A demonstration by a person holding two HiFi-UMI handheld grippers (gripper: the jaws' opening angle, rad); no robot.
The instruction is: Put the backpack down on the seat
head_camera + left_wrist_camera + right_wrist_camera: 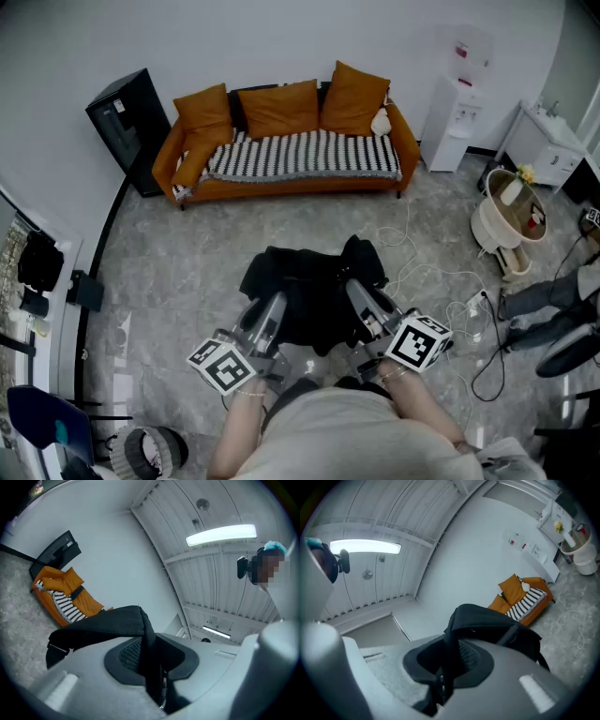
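A black backpack [309, 286] hangs in front of me above the grey floor, held up by both grippers. My left gripper [264, 321] is shut on a black strap [149, 639] of the backpack, which runs between its jaws. The right gripper [361, 305] is likewise shut on another black strap [449, 658]. The bag's body [98, 623] [497, 625] fills the space beyond each pair of jaws. An orange sofa [286, 141] with orange cushions and a black-and-white striped seat cover stands against the far wall, well beyond the backpack.
A black cabinet [129, 127] stands left of the sofa and a white water dispenser [452, 111] right of it. White cables [422, 272] lie on the floor to the right, near a cream bin [511, 220]. A seated person's legs [553, 300] show at the right edge.
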